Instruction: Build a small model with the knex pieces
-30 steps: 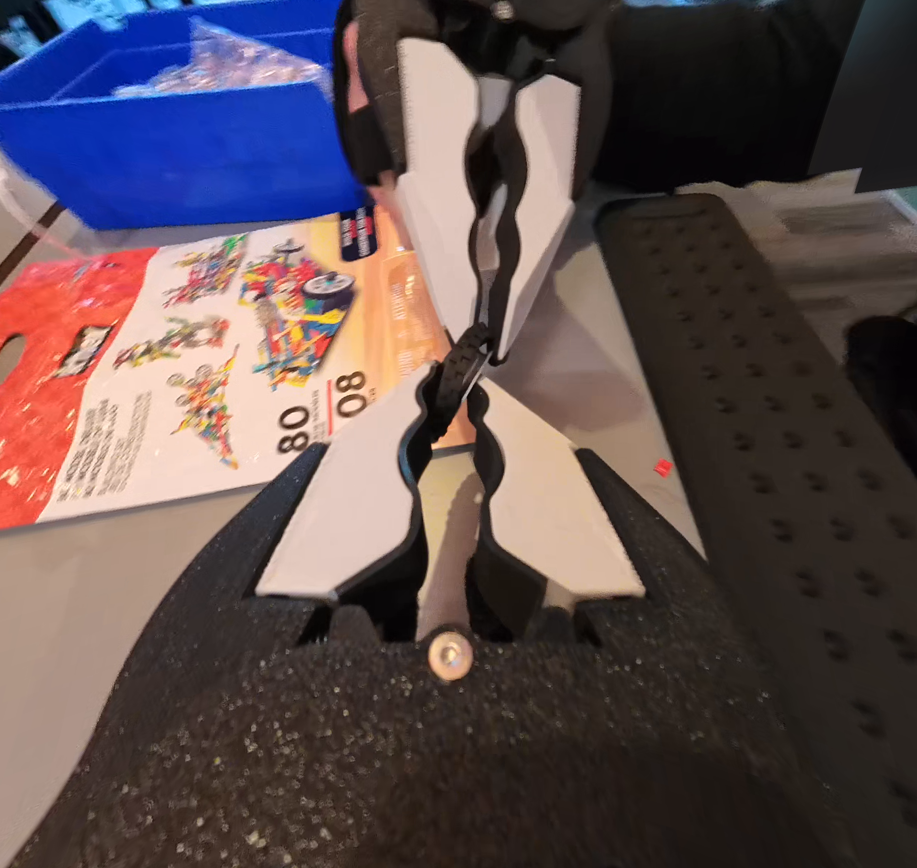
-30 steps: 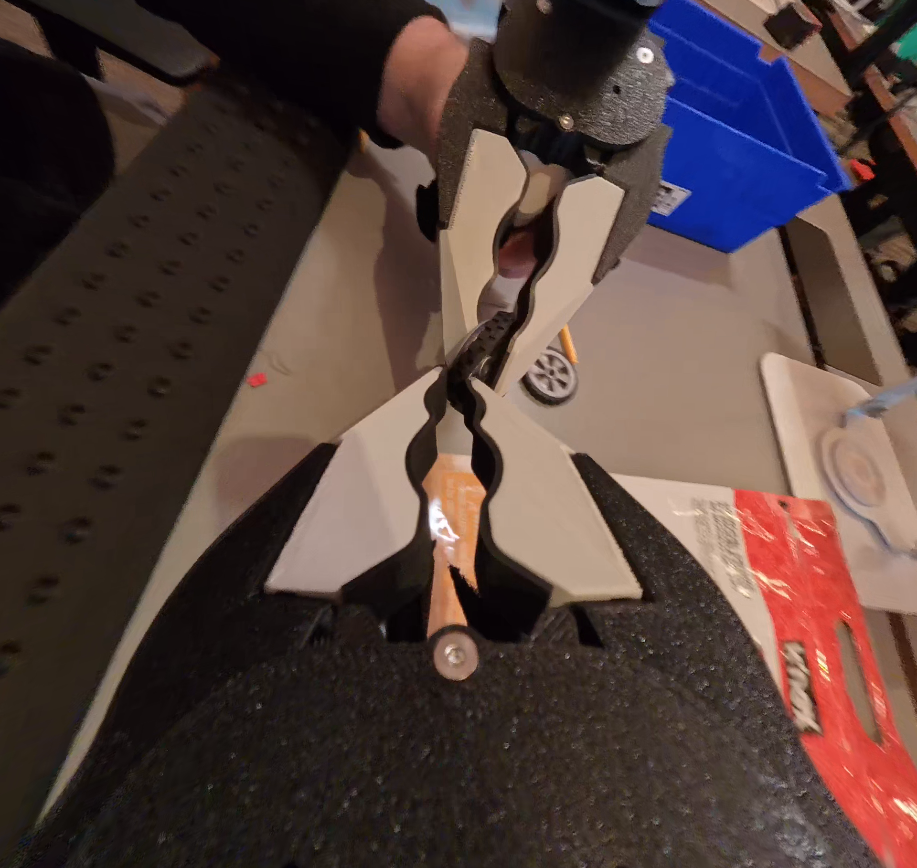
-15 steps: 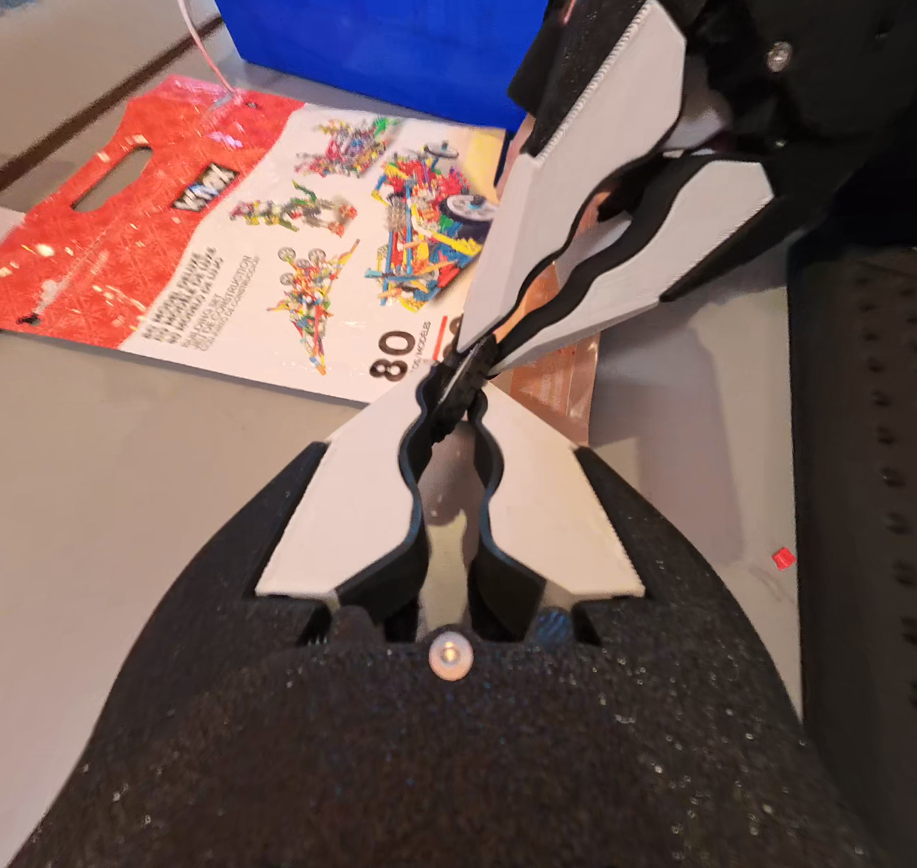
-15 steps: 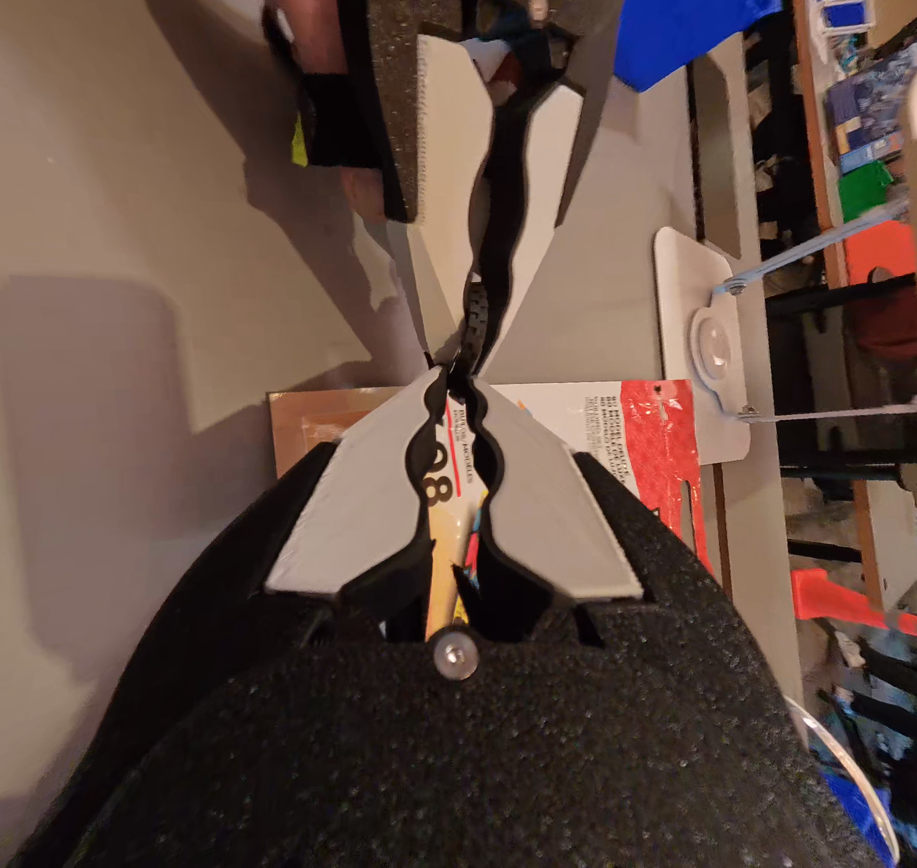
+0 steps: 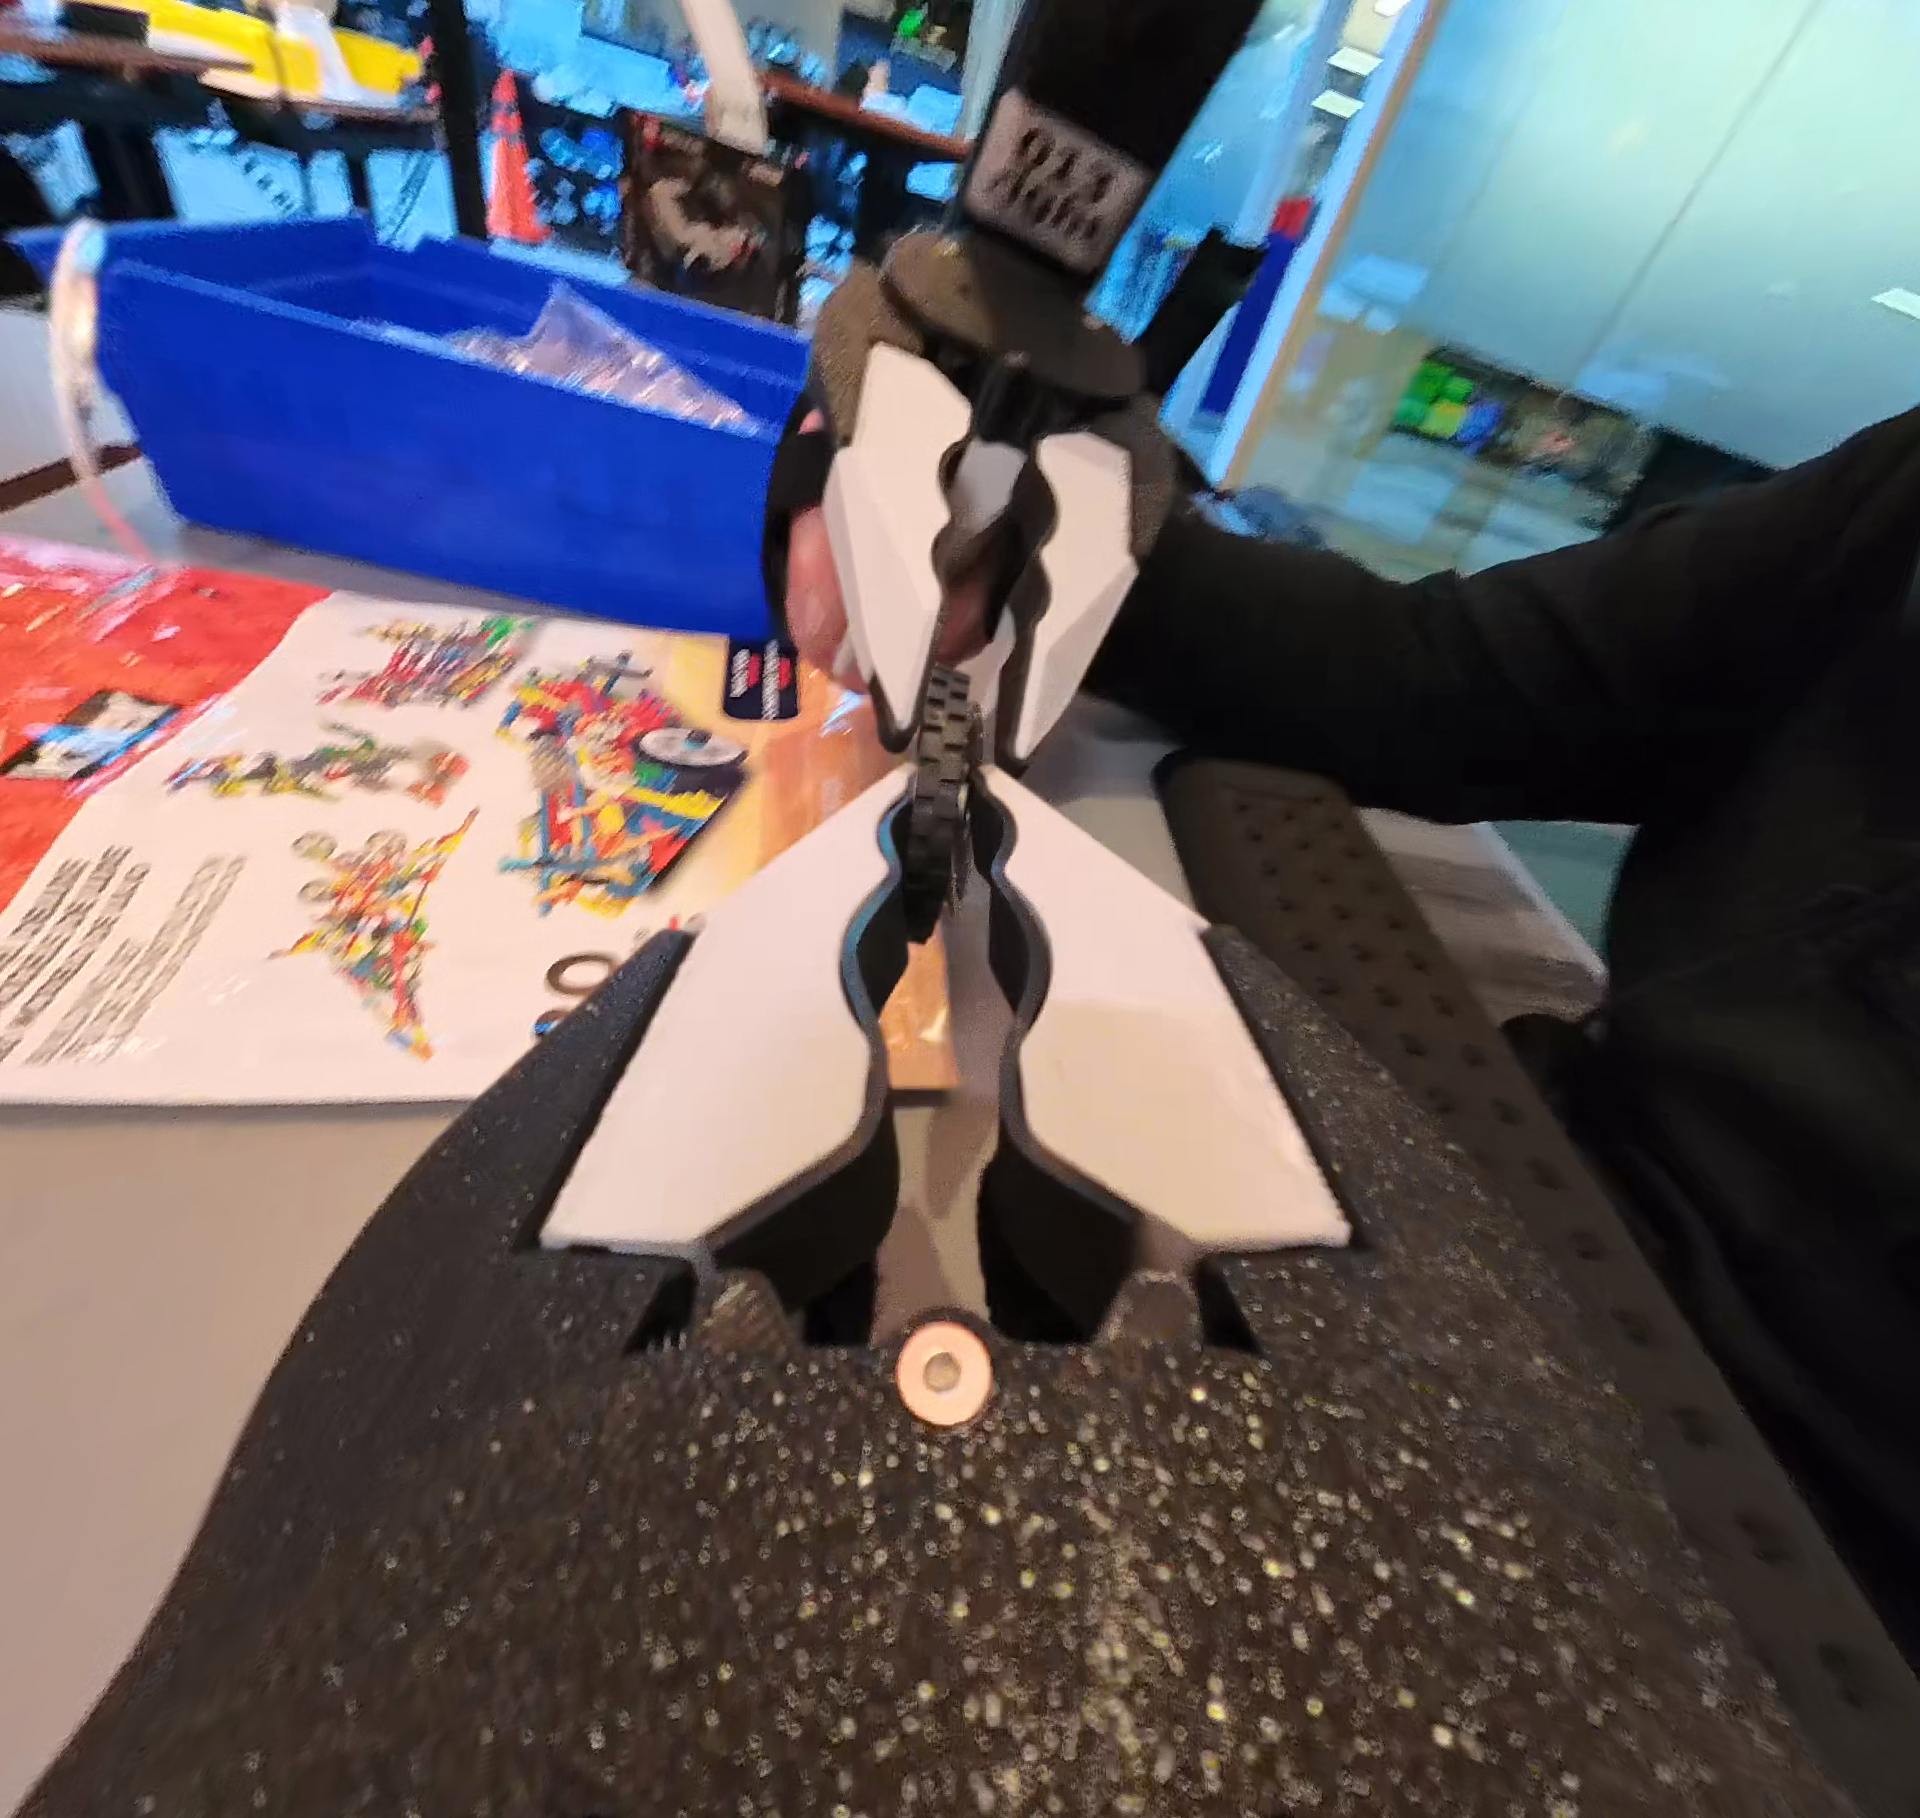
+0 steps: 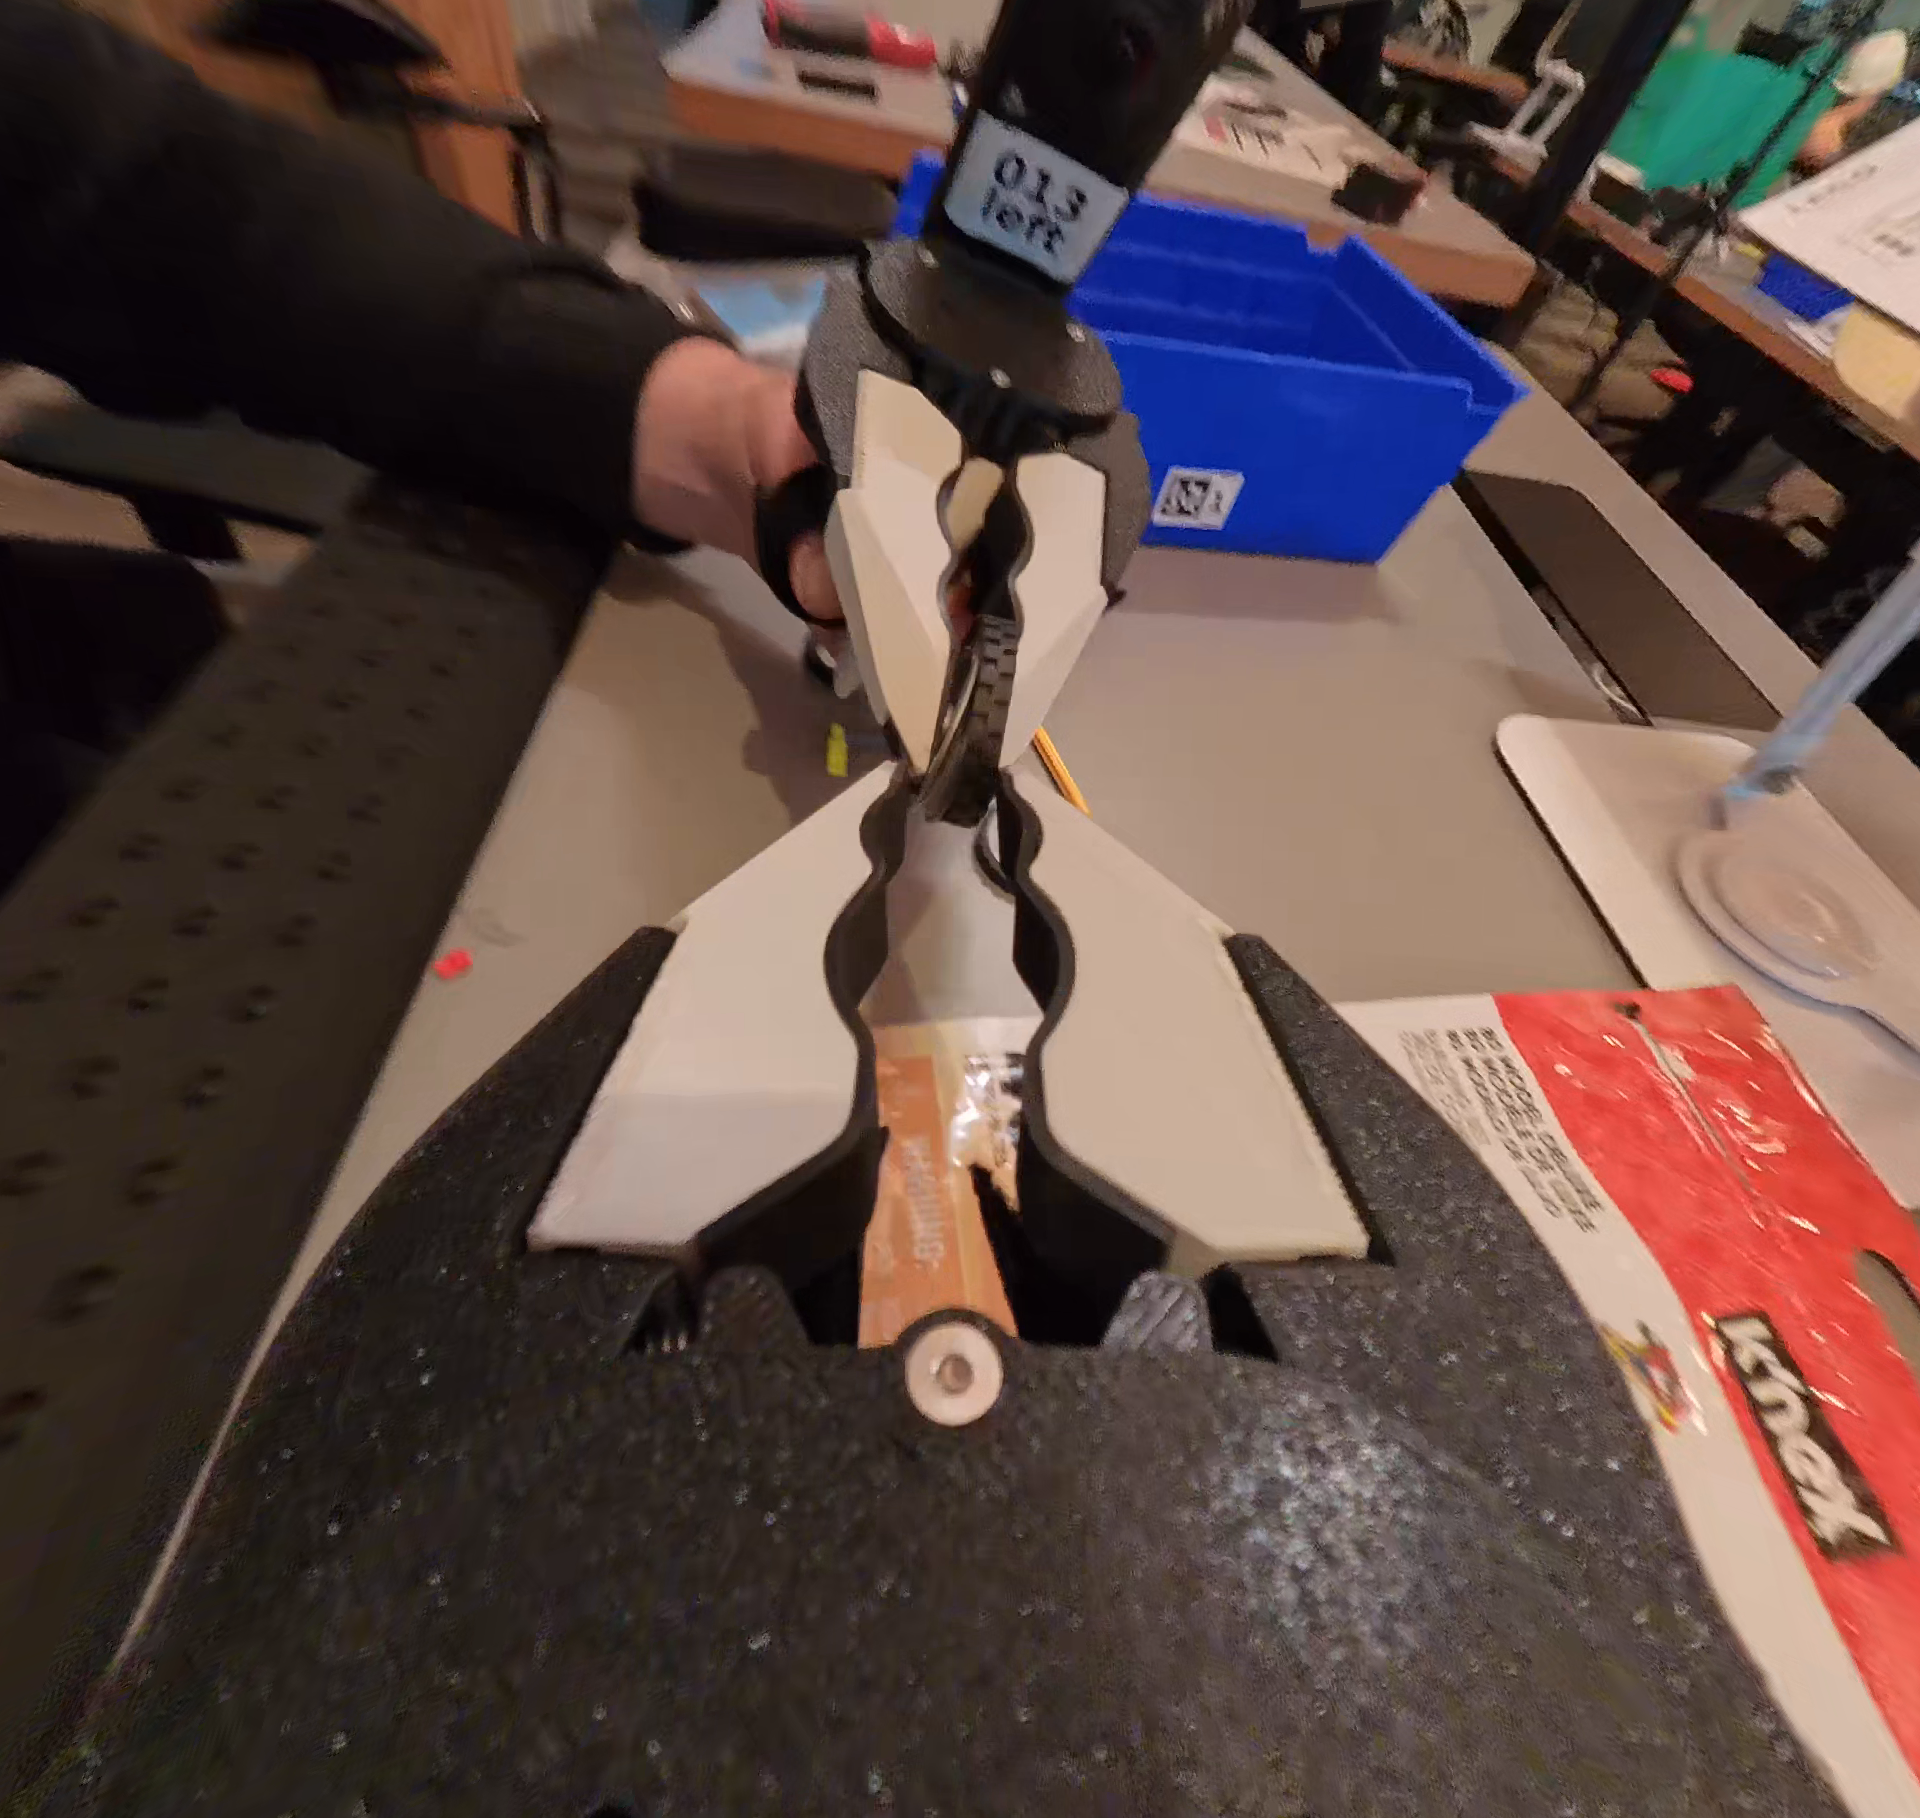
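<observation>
A small black toy wheel with a treaded tyre (image 5: 938, 781) hangs in the air between my two grippers, which meet tip to tip above the grey table. My left gripper (image 5: 940, 812) is shut on its lower part, with the tyre reaching back between the fingers. My right gripper (image 5: 956, 745) comes down from above and pinches the upper part. In the right wrist view, my right gripper (image 6: 954, 807) is shut on the wheel's (image 6: 987, 688) near edge. The left gripper (image 6: 968, 755) opposite clamps most of it, held by a bare hand.
A blue bin (image 5: 416, 480) holding clear bags stands behind. A red and white packaging card (image 5: 208, 937) lies under the grippers. A black perforated mat (image 6: 260, 885) runs along the table edge. A white lamp base (image 6: 1662, 833), a tiny red piece (image 6: 453, 964) and a yellow piece (image 6: 834, 752) are nearby. Both grippers' tips are close together, under 4 cm apart.
Both grippers have swung up from looking down at the table to nearly level, staying tip to tip. The wheel has stayed clamped between them throughout.
</observation>
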Motion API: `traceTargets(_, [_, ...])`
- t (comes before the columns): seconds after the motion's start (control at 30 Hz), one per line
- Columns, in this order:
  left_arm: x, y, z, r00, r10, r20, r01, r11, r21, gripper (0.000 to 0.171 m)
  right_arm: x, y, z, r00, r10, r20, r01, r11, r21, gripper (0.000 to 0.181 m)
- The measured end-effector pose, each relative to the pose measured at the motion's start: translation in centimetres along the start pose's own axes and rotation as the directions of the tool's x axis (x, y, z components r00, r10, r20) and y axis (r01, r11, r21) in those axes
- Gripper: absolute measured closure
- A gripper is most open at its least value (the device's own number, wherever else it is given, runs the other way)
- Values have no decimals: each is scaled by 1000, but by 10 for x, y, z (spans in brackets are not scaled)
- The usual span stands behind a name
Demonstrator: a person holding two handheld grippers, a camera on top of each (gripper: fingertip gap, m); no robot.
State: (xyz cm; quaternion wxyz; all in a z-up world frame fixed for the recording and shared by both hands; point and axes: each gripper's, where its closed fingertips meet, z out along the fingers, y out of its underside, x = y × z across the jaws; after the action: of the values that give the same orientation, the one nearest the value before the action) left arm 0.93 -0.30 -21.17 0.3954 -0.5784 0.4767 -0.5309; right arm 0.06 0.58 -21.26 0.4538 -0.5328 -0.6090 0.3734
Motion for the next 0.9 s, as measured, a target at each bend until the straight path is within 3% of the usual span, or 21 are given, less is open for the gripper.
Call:
traceTargets(0.23, [40,-22,-7,973,28,-230,5,990,143,167,-28,-34,-3,986,52,159,-81,979,187,159])
traceTargets(0.63, [67,-44,-13,927,56,-372,44,966,255,167,-47,-54,-10,955,57,291,-144,947,287,171])
traceTargets(0.9, [76,-54,-17,908,76,-411,57,952,301,166,-53,-68,-10,955,22,296,-125,933,337,172])
